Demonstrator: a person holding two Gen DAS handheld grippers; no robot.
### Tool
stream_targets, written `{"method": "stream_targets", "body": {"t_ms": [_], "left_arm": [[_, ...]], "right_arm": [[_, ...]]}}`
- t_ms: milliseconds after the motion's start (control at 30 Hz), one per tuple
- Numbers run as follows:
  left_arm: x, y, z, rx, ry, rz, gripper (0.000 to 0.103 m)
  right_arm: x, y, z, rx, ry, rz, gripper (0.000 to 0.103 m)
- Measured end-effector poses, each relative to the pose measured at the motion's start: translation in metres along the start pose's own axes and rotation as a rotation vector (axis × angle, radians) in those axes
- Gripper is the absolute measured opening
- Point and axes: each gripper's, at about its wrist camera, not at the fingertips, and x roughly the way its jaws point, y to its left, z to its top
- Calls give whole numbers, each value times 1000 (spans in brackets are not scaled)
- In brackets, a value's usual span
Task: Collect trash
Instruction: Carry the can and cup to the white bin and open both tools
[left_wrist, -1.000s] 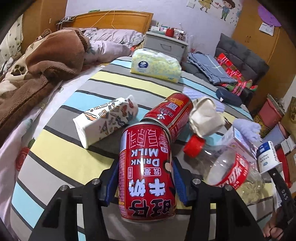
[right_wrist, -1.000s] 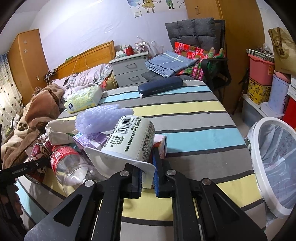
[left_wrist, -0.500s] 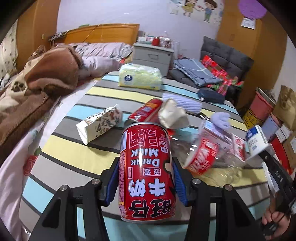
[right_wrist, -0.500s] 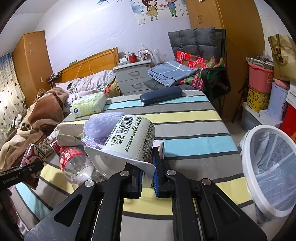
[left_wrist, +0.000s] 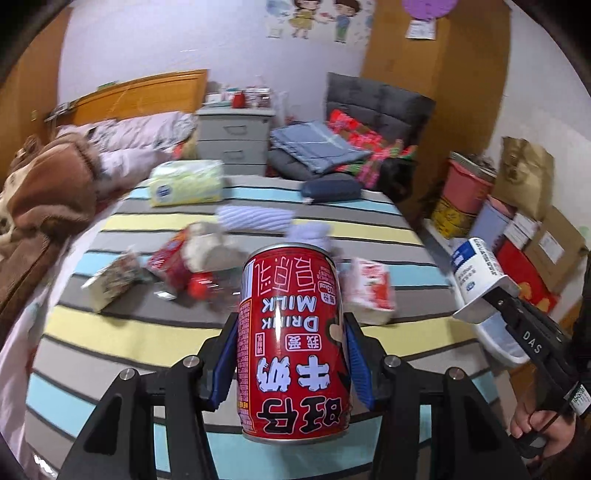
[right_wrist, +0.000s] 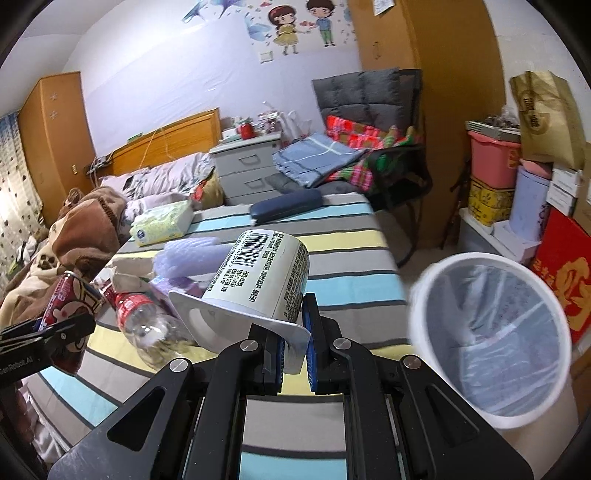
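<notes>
Left gripper (left_wrist: 291, 354) clamped on red milk can (left_wrist: 292, 343) by both sides, held upright above striped bed (left_wrist: 122, 332); probably lifted to carry to bin. Right gripper (right_wrist: 293, 350) pinched shut on rim flap of white cup (right_wrist: 258, 280), tilted on its side toward 12 o'clock. White bin (right_wrist: 491, 332) w/ liner at 3 o'clock in right view, near bed edge. Vs 0.5 s ago: bin closer & more central, both items higher, bed trash (bottle (right_wrist: 147, 321), carton (left_wrist: 110, 284)) farther back.

"DRINK MILK" (inverted) on can (left_wrist: 293, 343)
</notes>
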Motion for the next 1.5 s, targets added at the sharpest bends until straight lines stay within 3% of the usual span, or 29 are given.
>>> {"method": "stream_targets", "body": {"t_ms": [567, 933, 1300, 1333, 1400, 1500], "left_arm": [[35, -179, 9, 229, 47, -269, 53], [80, -282, 6, 379, 127, -355, 53], [135, -315, 7, 406, 231, -371, 54], [135, -314, 8, 402, 226, -376, 56], [134, -311, 10, 390, 213, -380, 71], [133, -307, 14, 372, 207, -384, 72]], "right_arm": [[-41, -100, -5, 100, -4, -190, 9], [-22, -153, -12, 102, 100, -279, 9], [3, -184, -16, 81, 231, -314, 10], [5, -186, -17, 84, 244, -304, 10], [6, -188, -20, 89, 259, -304, 12], [5, -189, -21, 80, 264, -326, 24]]}}
